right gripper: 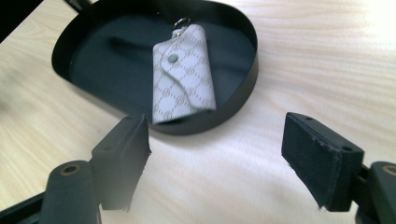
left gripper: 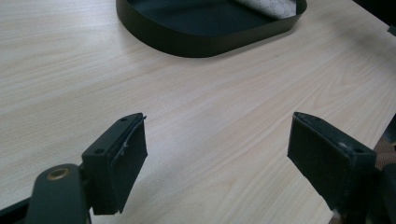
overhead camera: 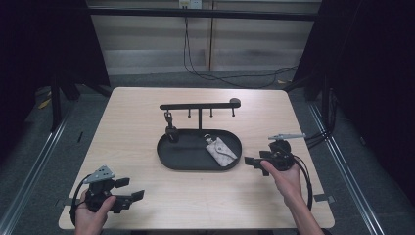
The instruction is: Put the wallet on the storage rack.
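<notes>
A black oval tray point(overhead camera: 166, 157) sits mid-table with a pale patterned key pouch point(overhead camera: 220, 151) lying in its right end; the pouch point(right gripper: 183, 74) has a snap button and a metal ring at its far end. From the tray rises a black stand with a hook bar point(overhead camera: 198, 105), and a small dark item point(overhead camera: 169, 118) hangs from its left hook. My right gripper point(overhead camera: 255, 163) hovers just right of the tray, jaws apart, nothing between them point(right gripper: 215, 154). My left gripper point(overhead camera: 129, 190) rests near the table's front left corner, open and empty point(left gripper: 217, 161).
The light wood table point(overhead camera: 132, 122) has bare surface left and behind the tray. Its front edge lies just below both hands. Black cables point(overhead camera: 195, 68) trail on the floor behind the table, and dark curtains flank both sides.
</notes>
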`<control>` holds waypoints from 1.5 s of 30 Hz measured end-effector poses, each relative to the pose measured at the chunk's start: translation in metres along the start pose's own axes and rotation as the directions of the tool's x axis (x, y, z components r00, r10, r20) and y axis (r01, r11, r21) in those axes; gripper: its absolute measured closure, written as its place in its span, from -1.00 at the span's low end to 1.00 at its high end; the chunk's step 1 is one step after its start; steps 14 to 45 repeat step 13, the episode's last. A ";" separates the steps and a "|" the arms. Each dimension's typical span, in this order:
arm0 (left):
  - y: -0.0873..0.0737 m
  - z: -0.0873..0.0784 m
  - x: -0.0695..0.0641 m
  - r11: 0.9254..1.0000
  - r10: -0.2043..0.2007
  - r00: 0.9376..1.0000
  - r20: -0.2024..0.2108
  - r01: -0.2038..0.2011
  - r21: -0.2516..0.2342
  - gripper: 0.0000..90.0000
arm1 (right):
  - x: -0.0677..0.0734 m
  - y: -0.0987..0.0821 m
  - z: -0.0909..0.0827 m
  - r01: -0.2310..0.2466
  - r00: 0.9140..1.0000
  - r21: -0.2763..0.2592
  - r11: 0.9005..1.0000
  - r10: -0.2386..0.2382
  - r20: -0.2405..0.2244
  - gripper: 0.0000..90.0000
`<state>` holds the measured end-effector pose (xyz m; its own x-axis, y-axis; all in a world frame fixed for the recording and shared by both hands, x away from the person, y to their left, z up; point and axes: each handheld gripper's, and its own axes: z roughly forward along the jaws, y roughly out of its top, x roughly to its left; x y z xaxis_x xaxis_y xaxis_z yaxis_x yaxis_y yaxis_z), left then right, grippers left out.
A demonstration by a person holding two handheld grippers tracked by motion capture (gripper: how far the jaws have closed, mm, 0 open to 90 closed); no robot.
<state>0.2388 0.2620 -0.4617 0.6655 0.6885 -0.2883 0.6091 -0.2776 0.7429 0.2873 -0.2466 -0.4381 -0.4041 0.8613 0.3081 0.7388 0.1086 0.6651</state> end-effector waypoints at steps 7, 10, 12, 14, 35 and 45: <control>0.000 -0.001 0.000 1.000 0.000 1.000 -0.009 0.000 0.000 -0.55 | 0.000 -0.028 -0.011 -0.002 1.000 -0.022 1.000 0.003 0.018 -0.47; 0.000 -0.002 -0.001 1.000 0.006 1.000 -0.013 -0.006 0.001 -0.55 | -0.001 -0.040 -0.014 0.001 1.000 -0.011 1.000 -0.001 0.017 -0.48; 0.000 -0.002 0.000 1.000 0.003 1.000 -0.008 -0.003 -0.006 -0.55 | -0.004 -0.046 -0.018 0.006 1.000 -0.014 1.000 -0.005 0.026 -0.50; 0.000 -0.002 0.000 1.000 -0.001 1.000 -0.011 0.001 -0.005 -0.55 | -0.005 -0.048 -0.019 0.009 0.999 -0.019 1.000 -0.009 0.036 -0.51; 0.000 -0.002 0.000 1.000 -0.001 1.000 -0.011 0.001 -0.005 -0.55 | -0.005 -0.048 -0.019 0.009 0.999 -0.019 1.000 -0.009 0.036 -0.51; 0.000 -0.002 0.000 1.000 -0.001 1.000 -0.011 0.001 -0.005 -0.55 | -0.005 -0.048 -0.019 0.009 0.999 -0.019 1.000 -0.009 0.036 -0.51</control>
